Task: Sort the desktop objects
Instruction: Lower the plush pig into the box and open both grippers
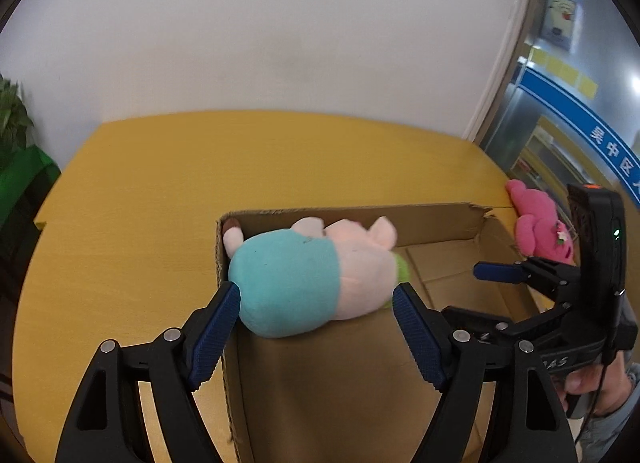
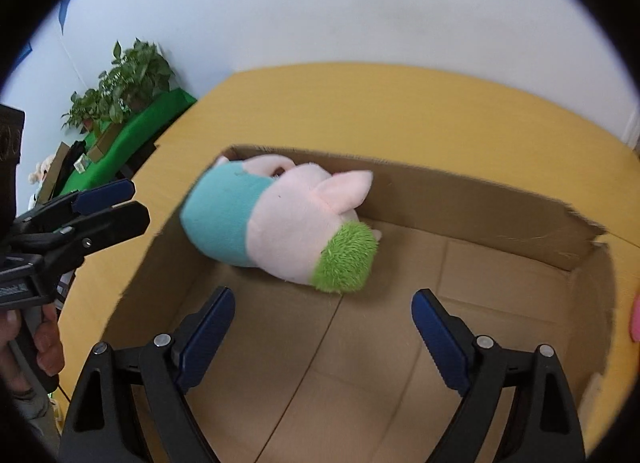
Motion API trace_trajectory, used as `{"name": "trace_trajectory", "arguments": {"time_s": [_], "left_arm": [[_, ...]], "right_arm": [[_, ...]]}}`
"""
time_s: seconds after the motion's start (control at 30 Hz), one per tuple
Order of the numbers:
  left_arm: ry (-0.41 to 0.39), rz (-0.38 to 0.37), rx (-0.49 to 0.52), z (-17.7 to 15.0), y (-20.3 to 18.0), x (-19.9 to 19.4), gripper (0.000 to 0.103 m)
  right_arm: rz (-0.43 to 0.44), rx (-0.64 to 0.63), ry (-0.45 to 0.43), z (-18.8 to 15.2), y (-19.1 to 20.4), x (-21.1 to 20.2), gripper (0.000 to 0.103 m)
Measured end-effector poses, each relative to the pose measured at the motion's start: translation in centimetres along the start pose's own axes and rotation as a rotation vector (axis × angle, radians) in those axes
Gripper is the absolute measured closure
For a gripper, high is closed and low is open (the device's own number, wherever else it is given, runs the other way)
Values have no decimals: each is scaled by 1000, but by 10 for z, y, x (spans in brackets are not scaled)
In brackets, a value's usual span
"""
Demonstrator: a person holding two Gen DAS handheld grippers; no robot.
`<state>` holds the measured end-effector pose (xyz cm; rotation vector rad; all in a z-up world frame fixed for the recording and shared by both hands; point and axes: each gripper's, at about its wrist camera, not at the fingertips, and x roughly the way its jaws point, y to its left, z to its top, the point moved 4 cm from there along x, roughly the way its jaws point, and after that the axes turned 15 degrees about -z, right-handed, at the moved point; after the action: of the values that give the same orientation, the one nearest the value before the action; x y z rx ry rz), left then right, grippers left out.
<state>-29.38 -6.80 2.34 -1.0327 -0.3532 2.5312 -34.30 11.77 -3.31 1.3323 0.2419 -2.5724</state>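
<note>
A pink plush pig in a teal shirt with a green tuft (image 1: pixel 312 275) (image 2: pixel 280 223) is in the left far corner of an open cardboard box (image 1: pixel 436 219) (image 2: pixel 460 191), leaning on the left wall. My left gripper (image 1: pixel 316 315) is open just above and behind it, not touching. My right gripper (image 2: pixel 324 315) is open and empty over the box floor; it also shows in the left wrist view (image 1: pixel 504 275). A hot-pink plush toy (image 1: pixel 540 223) lies on the yellow table outside the box's right wall.
The yellow table (image 1: pixel 160 191) (image 2: pixel 400 111) ends at a white wall. Potted plants and a green-covered stand (image 2: pixel 128 103) are to the left. A glass door with a blue band (image 1: pixel 580 123) is at the right.
</note>
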Motion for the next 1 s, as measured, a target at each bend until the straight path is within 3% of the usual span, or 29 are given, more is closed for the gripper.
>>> {"name": "trace_trajectory", "arguments": {"time_s": [0.2, 0.3, 0.43, 0.53, 0.7, 1.0], "left_arm": [[-179, 2, 151, -24, -60, -77, 17], [-267, 1, 221, -50, -94, -119, 14], [-300, -30, 262, -90, -136, -147, 13], [-352, 20, 230, -117, -151, -164, 3], [-297, 5, 157, -148, -160, -159, 3], [-202, 65, 163, -193, -176, -142, 3]], "right_arm": [[-137, 3, -182, -43, -18, -111, 12], [-190, 38, -258, -72, -22, -153, 4], [-255, 59, -329, -110, -21, -195, 2], [-281, 65, -341, -133, -18, -211, 2], [-253, 60, -288, -168, -12, -207, 2], [-278, 74, -280, -208, -21, -222, 2]]}}
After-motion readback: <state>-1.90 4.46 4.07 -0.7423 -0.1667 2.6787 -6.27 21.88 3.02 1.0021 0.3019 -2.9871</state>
